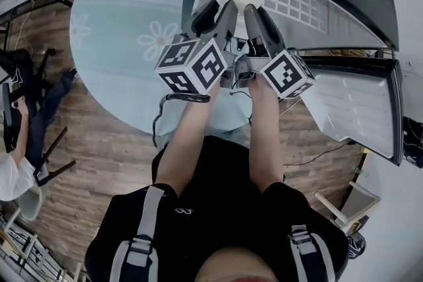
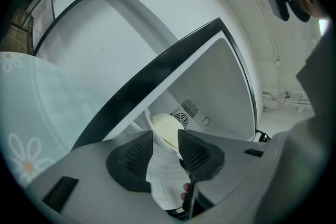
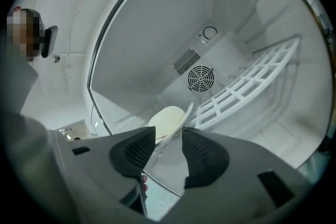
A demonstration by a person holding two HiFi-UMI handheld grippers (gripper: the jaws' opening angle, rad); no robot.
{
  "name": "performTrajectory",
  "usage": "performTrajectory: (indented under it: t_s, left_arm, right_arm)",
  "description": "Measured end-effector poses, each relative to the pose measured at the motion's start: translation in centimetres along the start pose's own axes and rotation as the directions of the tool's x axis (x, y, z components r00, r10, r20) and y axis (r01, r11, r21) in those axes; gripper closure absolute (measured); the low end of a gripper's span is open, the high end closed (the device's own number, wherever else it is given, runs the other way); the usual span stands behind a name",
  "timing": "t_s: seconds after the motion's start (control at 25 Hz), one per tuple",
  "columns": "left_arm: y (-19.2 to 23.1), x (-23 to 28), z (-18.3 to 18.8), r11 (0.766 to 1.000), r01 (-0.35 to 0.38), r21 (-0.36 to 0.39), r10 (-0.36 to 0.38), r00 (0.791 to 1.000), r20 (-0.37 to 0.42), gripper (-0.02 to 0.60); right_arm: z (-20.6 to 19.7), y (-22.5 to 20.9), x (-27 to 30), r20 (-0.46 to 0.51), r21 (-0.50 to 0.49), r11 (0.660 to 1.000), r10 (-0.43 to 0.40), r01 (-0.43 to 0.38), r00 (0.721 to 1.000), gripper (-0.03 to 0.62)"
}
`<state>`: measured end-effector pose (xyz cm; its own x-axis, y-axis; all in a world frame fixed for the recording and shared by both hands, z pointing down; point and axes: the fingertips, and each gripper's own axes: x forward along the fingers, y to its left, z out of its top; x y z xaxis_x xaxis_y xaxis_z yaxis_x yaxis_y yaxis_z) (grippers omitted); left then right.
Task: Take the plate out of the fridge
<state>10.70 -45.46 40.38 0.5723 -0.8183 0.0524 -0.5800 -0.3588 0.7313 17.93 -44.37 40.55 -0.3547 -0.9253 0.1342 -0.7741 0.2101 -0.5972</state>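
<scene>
I am holding my left claw [image 2: 165,136] released, its jaws standing apart, and my right claw [image 3: 169,139] is gaping just the same, gripping nothing. The plate [image 3: 167,115] is lying inside the fridge [image 3: 157,39] just ahead of both claws. Its rim is reaching in between the right claw's jaw tips, with the pads not pressing on it. A white wire shelf [image 3: 247,81] is sitting beyond it, to that claw's right.

Right gripper [image 3: 168,137], jaws apart, around plate [image 3: 165,118]
</scene>
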Motion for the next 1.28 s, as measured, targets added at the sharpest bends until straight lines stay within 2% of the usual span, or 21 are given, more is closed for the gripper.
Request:
performTrajectory:
  t_s: [0.16, 0.28, 0.68, 1.28]
  left_arm:
    - [0.1, 0.6, -0.3, 0.999, 0.019, -0.034, -0.019, 1.000, -0.014, 0.441]
    - [-0.1, 0.6, -0.2, 0.998, 0.037, -0.044, -0.038, 0.999, -0.012, 0.476]
    - [-1.0, -0.4, -0.6, 0.999, 0.035, 0.028, -0.033, 0.998, -0.051, 0.465]
    - [-6.1, -4.5, -0.4, 0.986, 0.105, 0.126, -0.100, 0.994, -0.043, 0.460]
  right_arm:
    - [0.0, 0.4, 0.5, 0.001, 0.050, 0.998, 0.045, -0.045, 0.999, 0.449]
    - [0.0, 0.6, 0.6, -0.005, 0.053, 0.997, 0.057, -0.056, 0.998, 0.465]
    - [-0.1, 1.3, -0.7, -0.015, 0.079, 0.995, 0.063, -0.061, 0.998, 0.477]
    - [1.2, 4.3, -6.3, 0.105, 0.102, 0.987, 0.109, -0.120, 0.988, 0.480]
